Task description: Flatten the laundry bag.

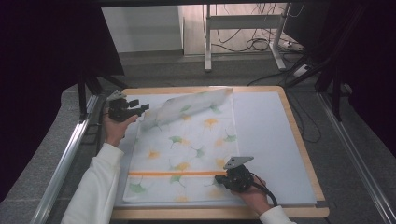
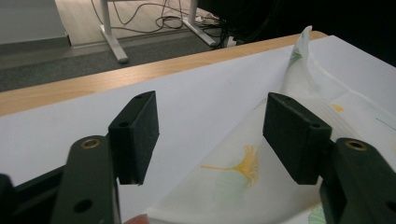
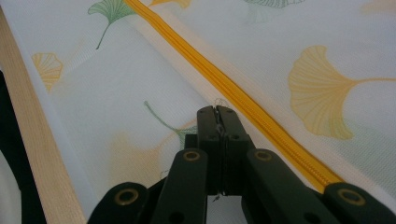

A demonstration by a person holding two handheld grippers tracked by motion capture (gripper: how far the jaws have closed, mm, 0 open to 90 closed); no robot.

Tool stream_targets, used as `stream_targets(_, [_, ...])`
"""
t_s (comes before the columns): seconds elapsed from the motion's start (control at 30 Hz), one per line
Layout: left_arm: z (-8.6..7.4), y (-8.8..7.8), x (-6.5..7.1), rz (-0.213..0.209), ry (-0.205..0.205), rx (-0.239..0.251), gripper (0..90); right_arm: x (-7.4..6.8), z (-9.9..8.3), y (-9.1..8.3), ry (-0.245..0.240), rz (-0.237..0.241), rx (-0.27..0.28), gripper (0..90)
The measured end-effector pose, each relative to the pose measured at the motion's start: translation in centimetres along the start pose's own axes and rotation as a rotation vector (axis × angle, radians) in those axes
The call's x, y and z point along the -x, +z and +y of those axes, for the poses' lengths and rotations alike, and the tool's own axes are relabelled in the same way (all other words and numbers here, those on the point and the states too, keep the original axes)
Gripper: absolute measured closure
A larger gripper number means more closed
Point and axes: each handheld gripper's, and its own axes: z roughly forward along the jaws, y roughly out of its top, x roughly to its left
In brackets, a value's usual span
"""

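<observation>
While the mesh laundry bag (image 1: 182,149) lies flat on the white mat (image 1: 266,140) toward the table's left edge, its far end curls up beside the left gripper (image 1: 140,108). Left gripper view: jaws wide, empty. Right gripper (image 3: 217,116) view: jaws pressed together beside the orange zipper (image 3: 233,93).

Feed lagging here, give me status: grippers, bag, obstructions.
Left gripper open at the lifted far corner. Right gripper shut beside the orange zipper, fabric pinch unclear. Mesh bag on the mat. No obstruction seen.
</observation>
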Motion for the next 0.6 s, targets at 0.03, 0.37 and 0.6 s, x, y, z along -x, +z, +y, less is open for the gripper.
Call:
stream_targets(0.03, [0.2,-0.7,-0.1,-0.001,0.002,0.017,33.5,0.0,0.0,0.0,-0.002,-0.001,-0.001,88.7])
stream_targets(0.37, [0.3,-2.8,0.2,0.014,0.023,0.044,32.9,0.0,0.0,0.0,-0.007,-0.005,-0.001,88.7])
stream_targets(0.6, [-0.3,-4.3,0.2,0.012,0.036,0.031,32.8,0.0,0.0,0.0,-0.006,-0.004,0.0,88.8])
